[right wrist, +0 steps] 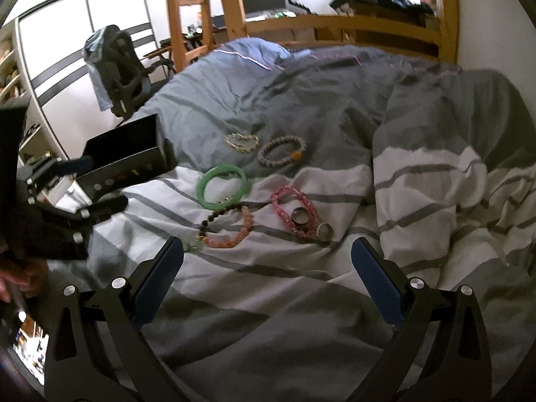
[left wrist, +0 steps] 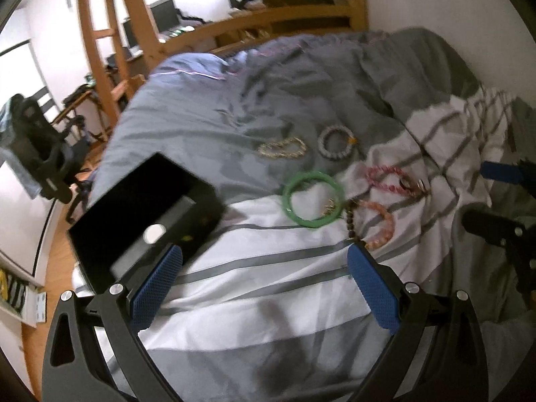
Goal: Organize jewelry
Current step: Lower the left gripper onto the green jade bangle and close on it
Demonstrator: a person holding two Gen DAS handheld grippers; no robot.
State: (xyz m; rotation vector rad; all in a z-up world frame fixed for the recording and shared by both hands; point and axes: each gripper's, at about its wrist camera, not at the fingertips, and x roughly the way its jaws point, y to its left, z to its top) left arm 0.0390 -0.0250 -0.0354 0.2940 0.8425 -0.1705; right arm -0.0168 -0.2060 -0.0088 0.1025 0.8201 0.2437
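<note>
bedroom setting: a rumpled grey-and-white striped duvet [right wrist: 301,268] is serving as the work surface, with a wooden loft frame [right wrist: 335,26] standing behind it.

left gripper [left wrist: 264,261] is hovering with jaws spread wide, holding nothing. right gripper [right wrist: 268,261] is likewise standing wide and empty, its fingers pointing at the jewelry cluster.

black jewelry box [left wrist: 140,211] is sitting open at the bed's left edge, just beside the left gripper and apart from the pieces.

count, as far as is showing: six bracelets and two rings. green bangle [right wrist: 222,187]; gold chain bracelet [right wrist: 242,141]; grey beaded bracelet [right wrist: 282,150]; pink chain bracelet [right wrist: 293,209]; peach beaded bracelet [right wrist: 234,234] lying against a dark beaded strand [right wrist: 214,219], which may be one joined piece; two metal rings [right wrist: 299,216] resting on and just beside the pink chain.

risks, judged: soft bedding is giving under pressure, so pads may be pinching fabric along with a piece. overlapping items may be dragging each other on lifting. rings are likely to roll into folds. box is sitting near the edge and could be tipping if nudged.
</note>
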